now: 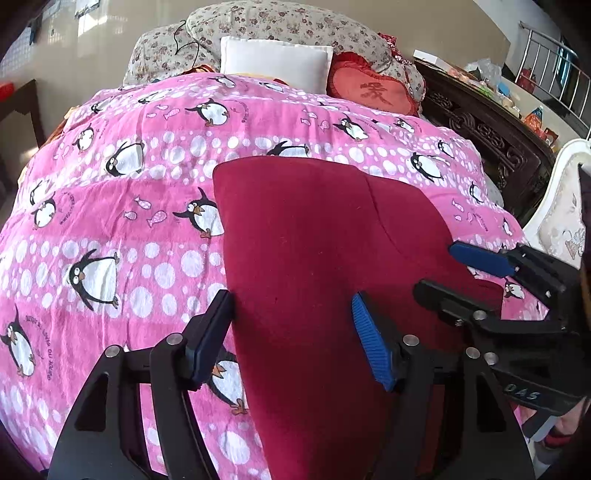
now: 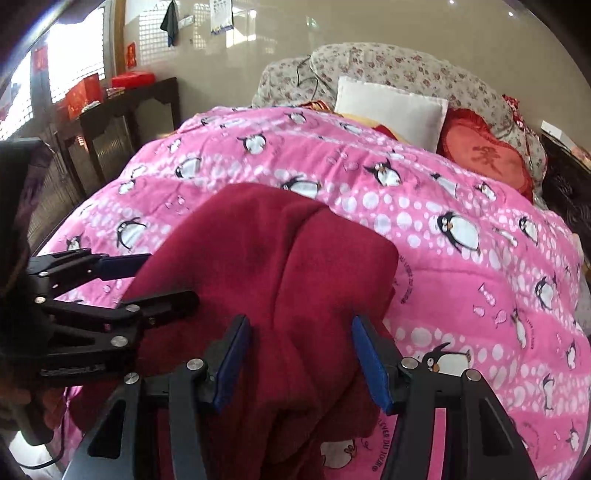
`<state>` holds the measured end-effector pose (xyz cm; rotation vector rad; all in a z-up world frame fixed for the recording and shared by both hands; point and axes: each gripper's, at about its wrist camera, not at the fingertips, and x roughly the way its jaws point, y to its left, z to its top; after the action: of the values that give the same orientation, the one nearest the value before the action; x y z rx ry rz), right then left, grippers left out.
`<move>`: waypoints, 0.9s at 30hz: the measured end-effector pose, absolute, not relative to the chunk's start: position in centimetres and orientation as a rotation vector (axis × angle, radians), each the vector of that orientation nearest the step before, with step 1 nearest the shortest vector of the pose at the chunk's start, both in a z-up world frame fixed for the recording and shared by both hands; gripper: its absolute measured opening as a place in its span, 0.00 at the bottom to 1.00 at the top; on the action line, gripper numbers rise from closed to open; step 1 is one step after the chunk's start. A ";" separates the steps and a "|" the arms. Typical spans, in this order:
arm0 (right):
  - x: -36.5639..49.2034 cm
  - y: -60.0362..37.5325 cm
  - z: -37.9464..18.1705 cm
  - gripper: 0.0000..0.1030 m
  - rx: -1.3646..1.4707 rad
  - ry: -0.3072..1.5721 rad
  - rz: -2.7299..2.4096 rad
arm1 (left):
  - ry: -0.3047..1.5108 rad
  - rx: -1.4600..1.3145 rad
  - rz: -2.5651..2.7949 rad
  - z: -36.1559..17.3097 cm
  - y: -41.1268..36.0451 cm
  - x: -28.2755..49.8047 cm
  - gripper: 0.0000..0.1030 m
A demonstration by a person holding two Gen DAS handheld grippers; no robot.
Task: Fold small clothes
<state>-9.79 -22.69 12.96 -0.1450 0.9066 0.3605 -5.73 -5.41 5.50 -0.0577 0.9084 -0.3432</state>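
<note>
A dark red fleece garment [image 1: 314,236] lies folded on the pink penguin quilt [image 1: 129,206]. It also shows in the right wrist view [image 2: 266,251], with a crease down its middle. My left gripper [image 1: 291,332] is open over the garment's near left edge, holding nothing. My right gripper [image 2: 301,350] is open over the garment's near part, holding nothing. The right gripper also shows at the right of the left wrist view [image 1: 437,267]. The left gripper shows at the left of the right wrist view [image 2: 171,280].
A white pillow [image 1: 275,62], a red heart cushion [image 1: 373,88] and a flowered bedding roll [image 1: 288,26] lie at the bed's head. A dark carved wooden frame [image 1: 491,136] and a white chair [image 1: 561,214] stand to the right. A dark side table [image 2: 122,122] stands to the left.
</note>
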 end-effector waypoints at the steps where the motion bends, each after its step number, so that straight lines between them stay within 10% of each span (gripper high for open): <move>1: -9.6 -22.7 12.5 0.55 -0.147 0.913 0.356 | 0.909 -0.060 -0.343 5.4 -5.4 -5.8 0.65; 27: -13.5 -25.6 16.8 0.56 0.055 0.903 0.154 | 0.739 0.019 -0.206 8.9 -5.1 -11.0 0.68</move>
<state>-13.50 -25.57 16.81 0.0553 0.9031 0.1544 -11.05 -5.06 8.93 0.0189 0.7387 -0.2059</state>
